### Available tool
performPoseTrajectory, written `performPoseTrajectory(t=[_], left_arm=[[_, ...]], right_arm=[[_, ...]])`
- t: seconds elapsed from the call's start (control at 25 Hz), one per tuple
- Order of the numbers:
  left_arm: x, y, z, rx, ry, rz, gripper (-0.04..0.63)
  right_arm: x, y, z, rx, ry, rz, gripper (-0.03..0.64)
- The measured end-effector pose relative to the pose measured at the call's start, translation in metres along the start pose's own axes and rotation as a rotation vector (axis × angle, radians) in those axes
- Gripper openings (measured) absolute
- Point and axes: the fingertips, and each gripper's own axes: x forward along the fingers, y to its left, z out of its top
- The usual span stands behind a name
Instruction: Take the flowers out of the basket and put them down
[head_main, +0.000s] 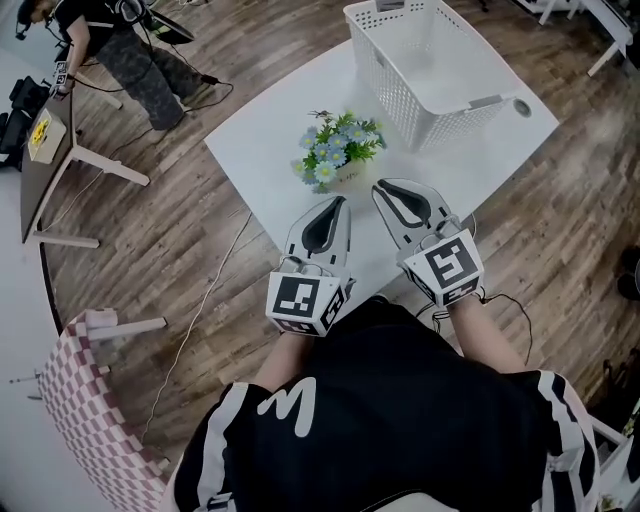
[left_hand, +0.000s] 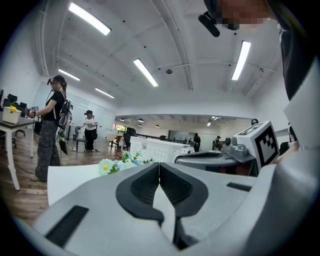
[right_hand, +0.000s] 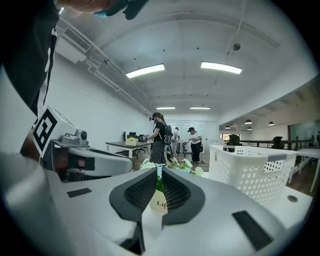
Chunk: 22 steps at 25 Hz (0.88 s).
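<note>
Potted flowers (head_main: 338, 150) sat on white table (head_main: 255, 135), near-left of basket (head_main: 400, 95), my left gripper (head_main: 337, 201) fingers together, my right gripper (head_main: 383, 187) fingers narrowly apart, both empty.

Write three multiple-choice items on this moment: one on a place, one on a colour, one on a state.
1. Where do the flowers stand?
A on the table, beside the basket
B inside the basket
C held in a claw

2. What colour is the basket?
A red
B white
C black

3. How do the left claw's jaws stand?
A wide apart
B closed on a stem
C together, nothing between them

Key:
1 A: the head view shows the flowers on the tabletop, outside the basket.
2 B: its perforated walls are white.
3 C: in the left gripper view the tips meet with nothing between them.
</note>
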Motion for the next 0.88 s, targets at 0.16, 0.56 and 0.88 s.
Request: performPoseTrajectory(t=[0.16, 0.56, 0.88], left_arm=[[-0.004, -0.019, -0.012, 0.001, 0.026, -0.036, 0.005], [-0.015, -0.048, -0.027, 0.007, 0.050, -0.090, 0.005], [-0.037, -0.059, -0.016, 0.032, 0.010, -0.152, 0.005]], right_arm=[[-0.019, 0.001, -0.010, 0.028, -0.012, -0.015, 0.025], [-0.060, 0.014, -0.014, 0.113, -0.068, 0.004, 0.017], [-0.082, 0.026, -0.002, 0.096, -0.106, -0.054, 0.017]])
